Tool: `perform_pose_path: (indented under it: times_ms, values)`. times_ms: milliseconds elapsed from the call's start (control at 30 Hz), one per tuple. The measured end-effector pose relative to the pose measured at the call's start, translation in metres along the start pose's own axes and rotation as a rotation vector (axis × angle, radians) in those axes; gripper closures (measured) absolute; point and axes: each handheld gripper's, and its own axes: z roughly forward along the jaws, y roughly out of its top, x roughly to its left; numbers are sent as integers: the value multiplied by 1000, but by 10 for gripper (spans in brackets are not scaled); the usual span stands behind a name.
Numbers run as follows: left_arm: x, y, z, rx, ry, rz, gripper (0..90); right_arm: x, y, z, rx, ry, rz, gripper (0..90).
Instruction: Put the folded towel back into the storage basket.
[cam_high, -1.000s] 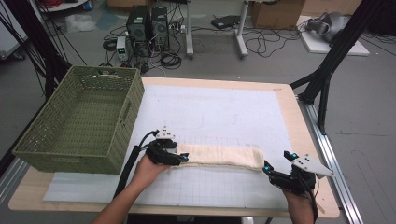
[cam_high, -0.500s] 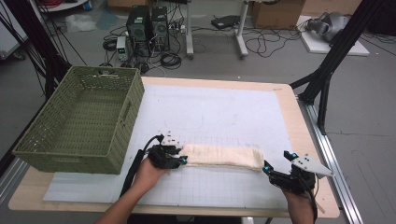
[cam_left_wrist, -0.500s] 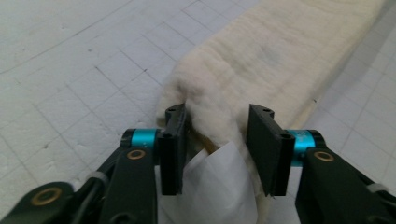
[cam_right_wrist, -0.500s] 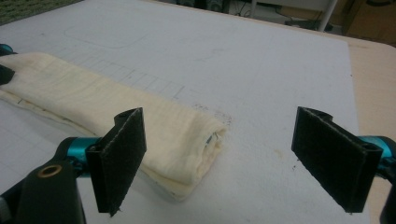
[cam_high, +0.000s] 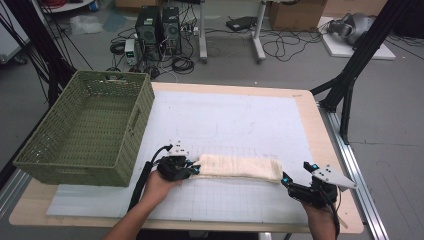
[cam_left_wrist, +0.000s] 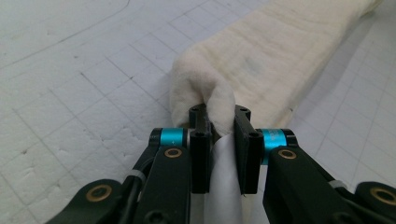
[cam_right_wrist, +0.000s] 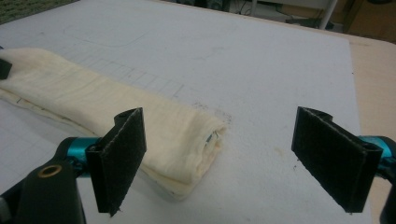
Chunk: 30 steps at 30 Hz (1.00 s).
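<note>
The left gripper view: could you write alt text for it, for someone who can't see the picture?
A black two-jaw claw is pinched shut on the near end of a folded cream towel, bunching the cloth into a small fold between its jaws. The rest of the towel stretches away to the upper right across a white gridded mat.

A cream-coloured folded towel (cam_high: 237, 167) lies as a long, narrow strip across the near part of the table, running left to right. Its cloth looks soft and slightly fuzzy. The left end is bunched and lifted a little; the right end lies flat, showing layered folded edges (cam_right_wrist: 205, 149).
</note>
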Motion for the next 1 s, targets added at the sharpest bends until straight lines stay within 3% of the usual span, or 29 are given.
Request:
perform_pose_path:
  times_ms: [133, 233, 367, 600, 867, 1000]
  values:
    - [0, 1, -4, -28, -10, -8, 791, 0, 0, 0, -1, 0, 3, 167]
    - [0, 3, -13, -90, -32, -20, 791, -1, 1, -1, -8, -18, 5, 167]
    - [2, 3, -20, -130, -36, -24, 791, -3, 1, 0, -13, -40, 19, 167]
    - [0, 3, -26, -160, -47, -17, 791, -1, 1, 12, 33, -11, 52, 167]
    - [-5, 2, -31, -173, -24, 35, 791, 4, 2, 32, 93, 12, 42, 202]
    - [-6, 1, -32, -178, -19, 42, 790, 5, 1, 38, 119, 30, 45, 233]
